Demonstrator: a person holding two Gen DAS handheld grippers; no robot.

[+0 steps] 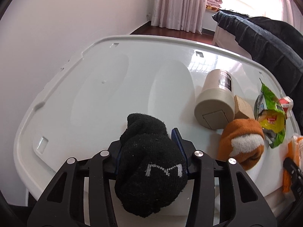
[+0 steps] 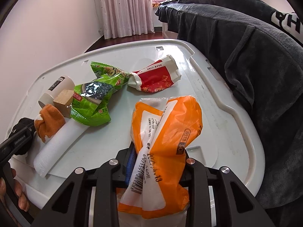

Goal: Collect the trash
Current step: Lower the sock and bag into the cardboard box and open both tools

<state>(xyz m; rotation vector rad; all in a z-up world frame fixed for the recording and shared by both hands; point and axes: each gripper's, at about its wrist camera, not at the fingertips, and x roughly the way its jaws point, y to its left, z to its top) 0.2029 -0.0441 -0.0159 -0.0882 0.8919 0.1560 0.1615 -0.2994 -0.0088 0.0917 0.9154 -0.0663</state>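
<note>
Holding an orange wrapper (image 2: 162,151) clamped lengthwise in the right tongs (image 2: 157,162) above the near desk (image 2: 217,98) edge, left tongs (image 1: 151,151) gripping a black sock (image 1: 149,162), with the green snack bag (image 2: 98,96) far-left, nearer the left tongs.

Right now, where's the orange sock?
In the right wrist view it lies at the table's left, the orange sock between the cardboard block and the white foam roll.

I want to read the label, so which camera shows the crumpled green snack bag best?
The right wrist view: the crumpled green snack bag lies whole and unobstructed on the white plastic lid, print facing up. The left wrist view catches only a squeezed strip of it at the right edge.
</note>
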